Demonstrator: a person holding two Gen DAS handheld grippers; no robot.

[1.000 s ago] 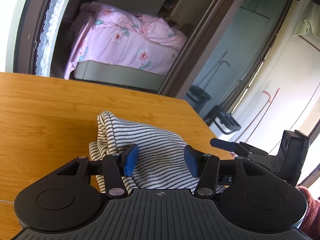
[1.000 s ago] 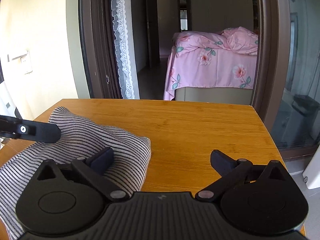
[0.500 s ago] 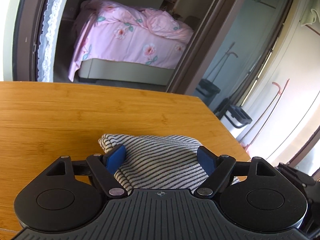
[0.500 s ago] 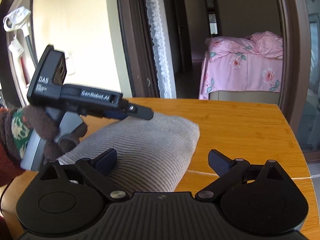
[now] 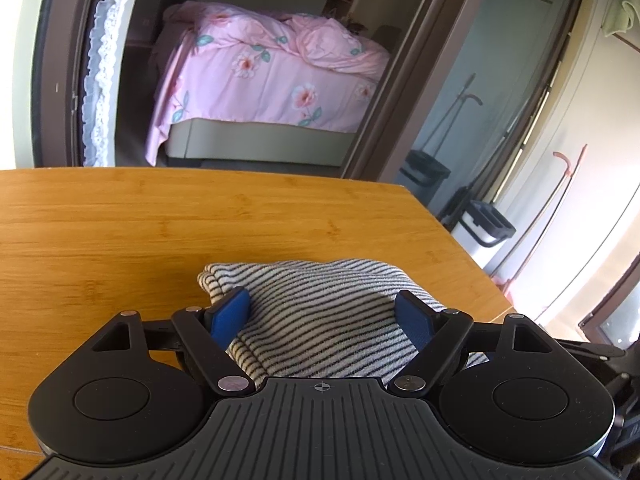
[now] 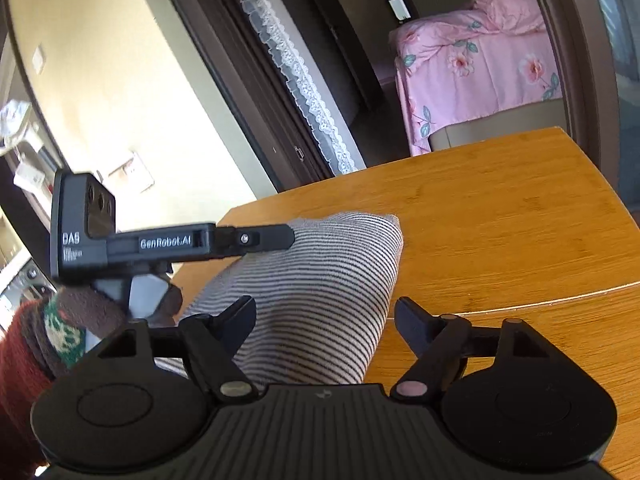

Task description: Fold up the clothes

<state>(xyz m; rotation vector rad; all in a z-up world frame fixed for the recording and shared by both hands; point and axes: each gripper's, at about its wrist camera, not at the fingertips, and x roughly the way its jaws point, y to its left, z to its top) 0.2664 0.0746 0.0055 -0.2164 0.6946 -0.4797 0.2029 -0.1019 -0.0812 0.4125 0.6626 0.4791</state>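
Both grippers low, straddling striped garment

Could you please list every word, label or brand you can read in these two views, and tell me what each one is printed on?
"GenRobot.AI": white lettering on the side of the left gripper, seen in the right wrist view.
"DAS": white letters on the same gripper's black camera housing.
Smaller print under "DAS": too blurred to read.
Left wrist view: no legible text; only a crosshair mark on the gripper body.
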